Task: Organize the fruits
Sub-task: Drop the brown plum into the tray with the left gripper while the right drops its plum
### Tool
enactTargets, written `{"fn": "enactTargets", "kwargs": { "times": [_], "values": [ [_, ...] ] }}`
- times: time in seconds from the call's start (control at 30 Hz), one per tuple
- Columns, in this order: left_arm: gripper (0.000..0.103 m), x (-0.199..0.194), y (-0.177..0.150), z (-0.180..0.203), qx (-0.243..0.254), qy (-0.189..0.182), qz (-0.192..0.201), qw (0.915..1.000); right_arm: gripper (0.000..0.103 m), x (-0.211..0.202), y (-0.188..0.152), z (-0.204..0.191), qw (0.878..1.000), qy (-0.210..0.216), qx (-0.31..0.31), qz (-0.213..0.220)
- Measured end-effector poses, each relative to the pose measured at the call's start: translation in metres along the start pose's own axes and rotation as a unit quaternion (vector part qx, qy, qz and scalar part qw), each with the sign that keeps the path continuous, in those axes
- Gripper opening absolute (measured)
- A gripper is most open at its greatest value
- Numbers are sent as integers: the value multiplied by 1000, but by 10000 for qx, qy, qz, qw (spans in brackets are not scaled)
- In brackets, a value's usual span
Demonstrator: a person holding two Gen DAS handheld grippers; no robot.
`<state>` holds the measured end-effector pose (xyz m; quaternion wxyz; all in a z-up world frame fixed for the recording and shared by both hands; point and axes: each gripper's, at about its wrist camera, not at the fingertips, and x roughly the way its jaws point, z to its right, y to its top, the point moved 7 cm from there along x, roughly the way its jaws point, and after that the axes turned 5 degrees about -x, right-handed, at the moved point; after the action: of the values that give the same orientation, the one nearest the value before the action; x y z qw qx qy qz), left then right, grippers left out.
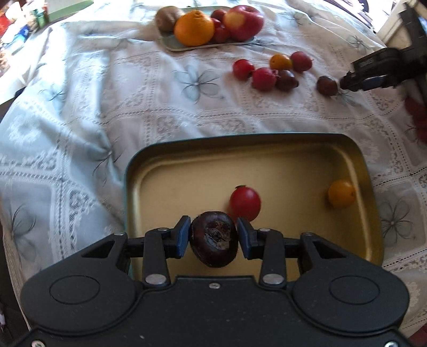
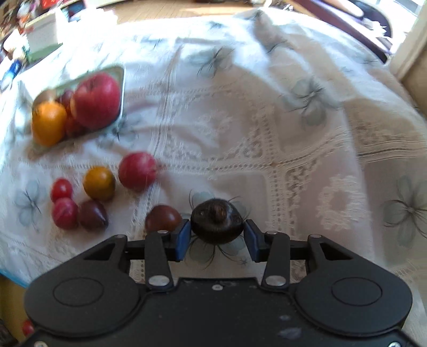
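1. The left gripper [image 1: 213, 237] holds a dark brown round fruit [image 1: 213, 241] between its blue pads. Both pads press on the fruit's sides.
2. Under it sits a gold tray [image 1: 165, 176] with a dark rim. A red tomato [image 1: 245, 203] and a small yellow one [image 1: 341, 197] lie inside it, well apart.
3. The right gripper [image 2: 217, 236] has another dark round fruit [image 2: 216, 223] between its pads, down on the white flowered cloth [image 2: 267, 120]. The pads are right at its sides, but I cannot tell if they squeeze it.
4. A brown tomato [image 2: 162, 218] lies just beside the right gripper's left pad.
5. More small fruits lie close together on the cloth: a red plum [image 2: 137, 171], a yellow tomato [image 2: 99, 183] and some little red and dark ones.
6. Farther off, a pale tray [image 1: 186, 46] holds a big red apple [image 1: 244, 22], an orange [image 1: 194, 28] and a kiwi [image 1: 166, 17].
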<state>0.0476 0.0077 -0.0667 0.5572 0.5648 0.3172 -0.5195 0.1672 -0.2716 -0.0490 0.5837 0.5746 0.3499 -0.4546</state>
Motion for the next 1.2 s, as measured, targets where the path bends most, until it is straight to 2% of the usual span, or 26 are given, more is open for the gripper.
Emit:
{"fn": "enactTargets", "kwargs": {
  "times": [0.03, 0.07, 0.13, 0.23, 0.3, 0.33, 0.37, 0.4, 0.5, 0.63, 0.7, 0.87, 1.0, 1.07, 1.13, 1.2],
  "values": [
    [46, 0, -3, -2, -26, 38, 26, 10000, 44, -9, 0, -1, 10000, 47, 52, 19],
    [46, -1, -6, -4, -65, 65, 36, 10000, 31, -18, -2, -3, 9998, 155, 76, -18],
    [46, -1, -11, -6, -136, 91, 10, 9999, 17, -37, -8, -15, 9985, 533, 4, -102],
    [46, 2, -16, -9, -215, 97, -55, 9997, 19, -69, -19, -42, 9939, 1055, -298, -146],
    [46, 5, -17, -10, -274, 114, -71, 9995, 19, -87, -25, -60, 9935, 956, -603, 121],
    [46, 5, -17, -10, -270, 122, -77, 9995, 25, -94, -27, -67, 9927, 890, -740, 333],
    [46, 6, -17, -10, -272, 142, -82, 9995, 38, -97, -28, -73, 9918, 800, -874, 475],
    [46, 6, -17, -9, -255, 150, -74, 9995, 40, -96, -29, -77, 9912, 729, -978, 511],
    [46, 3, -17, -8, -193, 131, 2, 9997, 40, -70, -31, -74, 9941, 691, -834, 59],
    [46, 0, -17, -7, -203, 150, 88, 9996, 40, -26, -32, -46, 9954, 700, -106, -652],
    [46, -1, -18, -7, -214, 132, 83, 9997, 45, -11, -34, -34, 9950, 547, 134, -821],
    [46, 0, -20, -8, -247, 115, 51, 9996, 47, 3, -33, -26, 9972, 117, 19, -744],
    [46, 1, -21, -9, -269, 126, 32, 9996, 47, 16, -35, -29, 9964, -279, -384, -699],
    [46, 1, -21, -9, -273, 122, 35, 9995, 47, 24, -37, -24, 9957, -299, -343, -812],
    [46, 1, -21, -9, -274, 123, 27, 9995, 39, 25, -35, -20, 9961, -284, -225, -806],
    [46, 2, -21, -9, -283, 126, 13, 9995, 38, 19, -33, -18, 9966, -294, -184, -751]
  ]
}}
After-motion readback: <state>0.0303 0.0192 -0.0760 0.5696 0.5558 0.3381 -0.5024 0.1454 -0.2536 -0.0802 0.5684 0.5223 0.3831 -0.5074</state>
